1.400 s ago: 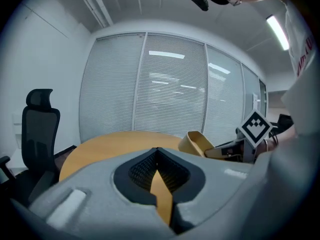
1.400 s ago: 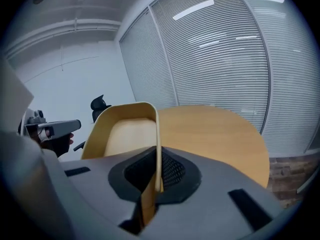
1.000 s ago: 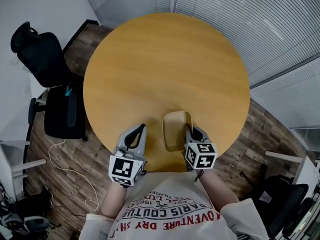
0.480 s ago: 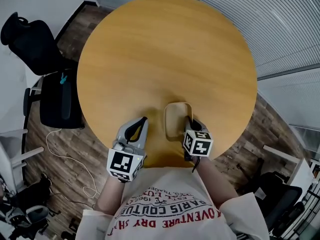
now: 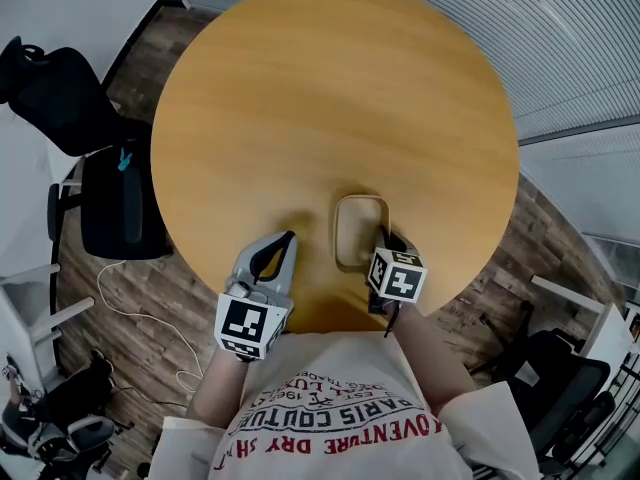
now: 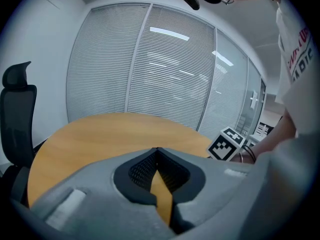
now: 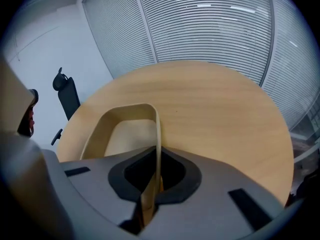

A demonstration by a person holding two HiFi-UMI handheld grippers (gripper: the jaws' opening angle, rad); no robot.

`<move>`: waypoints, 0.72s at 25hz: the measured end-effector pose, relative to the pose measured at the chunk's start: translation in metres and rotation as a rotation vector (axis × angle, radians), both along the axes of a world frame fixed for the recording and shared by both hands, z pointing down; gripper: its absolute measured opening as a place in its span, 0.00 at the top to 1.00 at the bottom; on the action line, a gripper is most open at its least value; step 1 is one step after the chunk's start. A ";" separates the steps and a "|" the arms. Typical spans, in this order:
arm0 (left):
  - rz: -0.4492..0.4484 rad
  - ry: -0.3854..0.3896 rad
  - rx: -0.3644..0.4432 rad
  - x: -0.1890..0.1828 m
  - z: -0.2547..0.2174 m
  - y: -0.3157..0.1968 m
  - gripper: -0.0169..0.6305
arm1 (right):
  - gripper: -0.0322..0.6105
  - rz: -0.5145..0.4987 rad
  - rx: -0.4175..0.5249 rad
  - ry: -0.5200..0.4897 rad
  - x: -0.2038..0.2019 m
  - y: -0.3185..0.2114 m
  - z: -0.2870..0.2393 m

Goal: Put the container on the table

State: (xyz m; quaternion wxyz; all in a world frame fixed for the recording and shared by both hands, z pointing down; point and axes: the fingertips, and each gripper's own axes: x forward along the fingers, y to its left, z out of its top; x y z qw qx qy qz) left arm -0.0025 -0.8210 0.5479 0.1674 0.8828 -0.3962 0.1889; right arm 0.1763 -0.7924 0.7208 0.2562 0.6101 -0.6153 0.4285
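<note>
A shallow tan container (image 5: 360,230) with rounded corners is over the near part of the round wooden table (image 5: 330,98). My right gripper (image 5: 384,236) is shut on its right wall; in the right gripper view that thin wall (image 7: 157,149) runs between the jaws, and the container's open inside (image 7: 125,134) lies to the left. I cannot tell whether the container's bottom touches the table. My left gripper (image 5: 286,238) is to the left of the container, shut with nothing in it, over the table's near edge. In the left gripper view its jaws (image 6: 157,150) meet at the tip.
A black office chair (image 5: 95,138) stands left of the table over a wooden floor, with a white cable (image 5: 130,318) lying near it. Blinds on glass walls (image 5: 560,38) run behind and to the right. Another dark chair (image 5: 560,388) is at the lower right.
The right gripper has carried the container a little farther over the table. The left gripper has kept its place and stays shut.
</note>
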 end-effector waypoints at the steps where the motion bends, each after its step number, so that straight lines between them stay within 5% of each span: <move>1: 0.003 -0.001 -0.001 -0.001 0.000 0.000 0.98 | 0.93 0.008 -0.004 0.000 0.001 0.001 0.001; 18: 0.094 0.002 -0.010 -0.012 -0.006 0.015 0.98 | 0.80 0.075 0.043 0.001 -0.004 0.004 -0.020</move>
